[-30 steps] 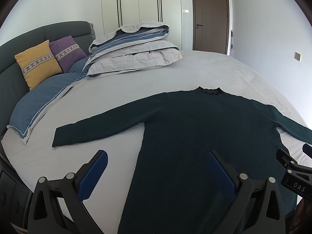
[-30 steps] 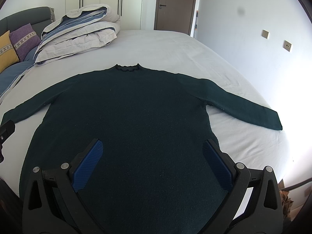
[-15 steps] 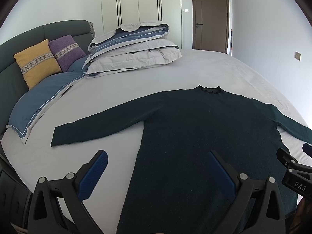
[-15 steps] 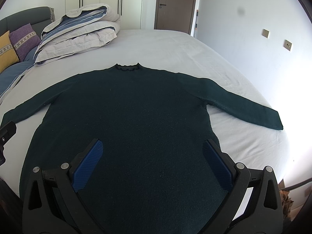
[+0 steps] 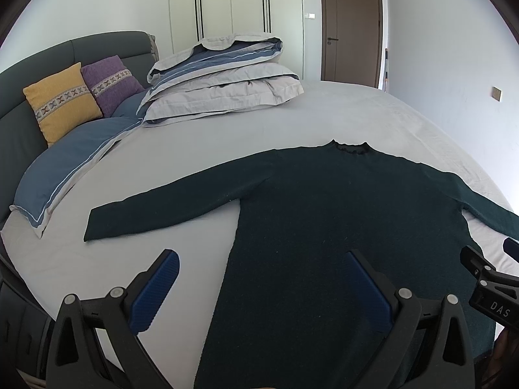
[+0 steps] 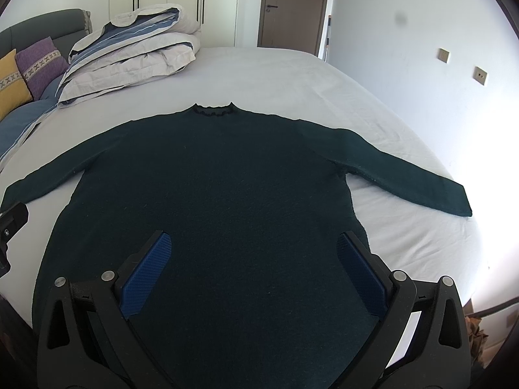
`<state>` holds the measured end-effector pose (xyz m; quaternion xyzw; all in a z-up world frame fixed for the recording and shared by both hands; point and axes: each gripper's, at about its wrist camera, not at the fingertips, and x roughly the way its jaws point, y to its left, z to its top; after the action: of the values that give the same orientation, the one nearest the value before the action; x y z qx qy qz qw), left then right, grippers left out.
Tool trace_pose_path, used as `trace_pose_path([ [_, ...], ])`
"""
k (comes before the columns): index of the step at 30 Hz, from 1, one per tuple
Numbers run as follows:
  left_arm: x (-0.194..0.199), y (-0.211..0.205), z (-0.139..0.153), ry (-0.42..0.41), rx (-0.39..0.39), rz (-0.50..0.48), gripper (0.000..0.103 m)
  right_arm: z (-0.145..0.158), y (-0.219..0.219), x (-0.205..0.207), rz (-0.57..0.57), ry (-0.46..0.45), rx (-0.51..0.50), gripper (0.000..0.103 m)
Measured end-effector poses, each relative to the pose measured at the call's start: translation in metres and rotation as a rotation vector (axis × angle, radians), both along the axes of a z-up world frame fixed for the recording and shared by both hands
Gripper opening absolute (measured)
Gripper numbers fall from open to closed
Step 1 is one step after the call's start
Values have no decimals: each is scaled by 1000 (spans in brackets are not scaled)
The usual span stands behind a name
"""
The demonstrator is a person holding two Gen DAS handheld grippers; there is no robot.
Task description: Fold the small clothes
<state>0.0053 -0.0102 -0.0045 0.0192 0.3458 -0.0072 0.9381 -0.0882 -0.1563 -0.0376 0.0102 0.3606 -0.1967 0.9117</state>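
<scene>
Lying flat on the bed [image 6: 292,74], a dark green sweater [image 6: 220,194] spreads just ahead of and beneath both wide-open, empty grippers, left gripper [image 5: 259,287] and right gripper [image 6: 254,265]. It looks soft, light and floppy; pinch a sleeve cuff or hem edge. Its collar points away, sleeves stretching sideways.

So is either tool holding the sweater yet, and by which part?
Nothing is held. The left tool and right tool are both open above the dark green sweater, which lies flat on the bed.
</scene>
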Motion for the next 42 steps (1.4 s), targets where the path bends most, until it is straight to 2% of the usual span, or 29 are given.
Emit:
trace_pose_path([
  [11, -2, 3, -3, 14, -14, 2, 103, -2, -5, 3, -4, 6, 14, 103],
  [15, -3, 4, -5, -8, -48, -12, 103, -3, -27, 3, -10, -19, 67, 103],
  [20, 5, 0, -12, 5, -48, -28, 103, -1, -110, -6, -98, -95, 221, 103],
  [23, 21, -5, -24, 75, -19, -58, 103, -6, -196, -19, -186, -161, 356, 103],
  [25, 30, -6, -32, 129, -42, -85, 103, -16, -258, -31, -292, -194, 446, 102],
  [27, 40, -4, -39, 174, -90, -96, 103, -29, -317, -46, -407, -218, 526, 97],
  [30, 49, -6, -45, 168, -130, -114, 103, -52, -396, -75, -568, -264, 644, 82],
  [33, 56, -11, -47, 132, -126, -95, 103, -67, -442, -99, -676, -334, 724, 78],
  [34, 59, -13, -48, 136, -130, -93, 103, -70, -454, -105, -691, -371, 758, 74],
  [37, 70, -19, -51, 179, -109, -82, 103, -73, -473, -110, -716, -435, 803, 73],
  [40, 77, -19, -54, 203, -159, -77, 103, -77, -484, -102, -725, -464, 817, 72],
  [42, 81, -19, -56, 206, -195, -88, 103, -78, -491, -94, -715, -468, 797, 69],
])
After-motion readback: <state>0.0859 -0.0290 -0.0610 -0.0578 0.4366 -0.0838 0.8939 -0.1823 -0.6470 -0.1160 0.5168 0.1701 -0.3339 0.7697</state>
